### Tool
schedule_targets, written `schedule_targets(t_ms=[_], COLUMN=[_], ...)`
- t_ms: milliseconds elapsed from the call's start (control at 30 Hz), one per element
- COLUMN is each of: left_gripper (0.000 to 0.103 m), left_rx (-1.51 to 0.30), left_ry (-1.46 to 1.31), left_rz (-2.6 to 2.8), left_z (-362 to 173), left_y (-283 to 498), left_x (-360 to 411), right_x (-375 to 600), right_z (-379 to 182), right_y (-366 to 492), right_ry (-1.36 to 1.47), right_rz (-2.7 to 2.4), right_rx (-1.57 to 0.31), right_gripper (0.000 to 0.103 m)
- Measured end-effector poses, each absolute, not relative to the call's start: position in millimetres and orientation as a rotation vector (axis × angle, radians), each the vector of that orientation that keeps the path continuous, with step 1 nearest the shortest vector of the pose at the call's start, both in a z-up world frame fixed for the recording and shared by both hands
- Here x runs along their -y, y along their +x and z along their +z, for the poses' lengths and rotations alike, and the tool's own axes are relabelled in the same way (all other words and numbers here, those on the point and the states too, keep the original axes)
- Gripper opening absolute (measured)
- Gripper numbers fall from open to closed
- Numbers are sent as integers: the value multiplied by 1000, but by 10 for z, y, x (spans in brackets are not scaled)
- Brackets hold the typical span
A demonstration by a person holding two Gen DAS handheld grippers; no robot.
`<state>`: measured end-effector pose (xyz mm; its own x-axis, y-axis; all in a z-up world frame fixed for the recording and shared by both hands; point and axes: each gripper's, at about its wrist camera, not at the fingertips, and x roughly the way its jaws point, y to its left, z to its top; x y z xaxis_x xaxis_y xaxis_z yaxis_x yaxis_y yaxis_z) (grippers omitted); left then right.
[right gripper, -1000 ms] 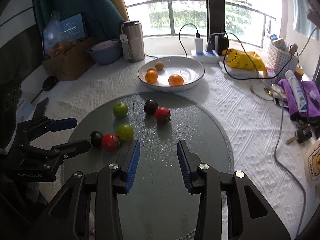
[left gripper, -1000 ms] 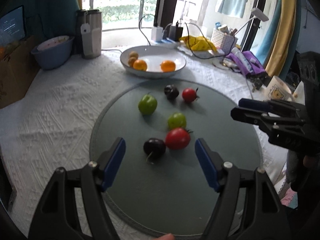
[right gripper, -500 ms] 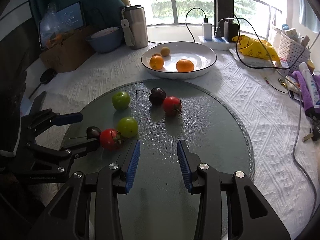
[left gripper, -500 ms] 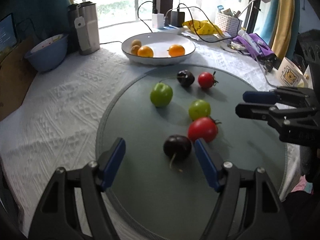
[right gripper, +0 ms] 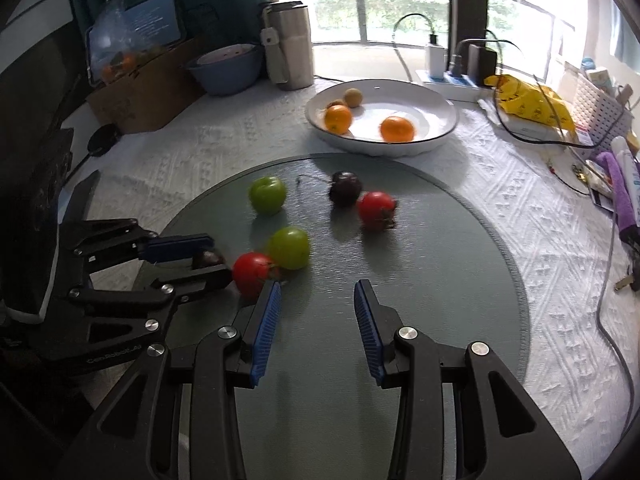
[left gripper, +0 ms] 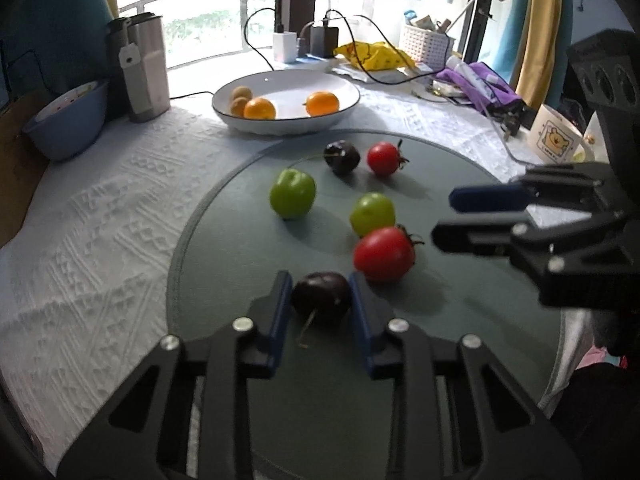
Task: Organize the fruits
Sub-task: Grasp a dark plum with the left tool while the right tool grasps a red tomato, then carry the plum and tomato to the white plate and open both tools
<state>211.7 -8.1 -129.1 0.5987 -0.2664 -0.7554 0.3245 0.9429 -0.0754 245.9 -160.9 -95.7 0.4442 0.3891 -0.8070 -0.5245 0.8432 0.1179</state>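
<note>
Fruit lies scattered on a round grey-green mat (left gripper: pixel 460 360) over a white textured tablecloth (left gripper: pixel 100 220). In the left wrist view the left gripper (left gripper: pixel 320 300) has its two blue pads (left gripper: pixel 280 312) closed in against either side of a dark plum (left gripper: pixel 322 296) at 6 o'clock on the mat, its stem trailing toward the camera. A red tomato (left gripper: pixel 384 254) sits just beside the plum at 2 o'clock from it, touching a green fruit (left gripper: pixel 373 213) behind. A second green fruit (left gripper: pixel 292 199) stands apart at 11 o'clock, and another dark plum (left gripper: pixel 342 156) and a smaller red tomato (left gripper: pixel 383 159) lie near the mat's far edge.

From the right wrist view the gripped plum (right gripper: pixel 208 258) is mostly hidden between the left gripper's (right gripper: pixel 216 254) fingers, so the hold itself is plain only from the left camera. This view does show the right gripper (right gripper: pixel 316 300), fingers spread wide and holding nothing, over bare mat (right gripper: pixel 460 280) with the tomato (right gripper: pixel 252 272) at its 10 o'clock.

A white bowl (right gripper: pixel 440 128) at 12 o'clock beyond the mat holds two oranges (right gripper: pixel 338 119) and small brownish fruits (right gripper: pixel 353 97). A steel tumbler (left gripper: pixel 144 68) and a blue bowl (left gripper: pixel 68 128) stand further left.
</note>
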Motion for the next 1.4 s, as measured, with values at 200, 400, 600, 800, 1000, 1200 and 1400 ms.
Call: schedule_targets(t_ms=[200,400,600,800,1000,1200,1400], left_gripper=[30,29,29,29,29,29,30], left_rx=[-855,-842,-833,-826,-814,-800,-785], left_ry=[26,-7,-24,-26,-22,-13,0], left_rz=[-308,-293,-286,-280,-270,-271,-270], left_z=[-1276,-1253,-1219,-1185,-1118,-1021,-908], left_y=[2062,2005,1998,2006,2008,2032,2084], left_x=[-120,-262,-340,-373,-365,-292,-188], right_x=[1409,1243,1148,1094,1106,1191,1315], right_z=[-1012,-1092,-1157,-1165,-1129,-1018,-885], right_y=[2399,2429,2480,2479,2453,2434,2452], right_ry=[-181,-190,-197,-227,-228,-210,-191], right_rz=[610,630,626,627,647,649,645], right_rx=[-973,-992,-1001,-985,-978,-950,-920], right_gripper=[41,41,41,38,37,37,37])
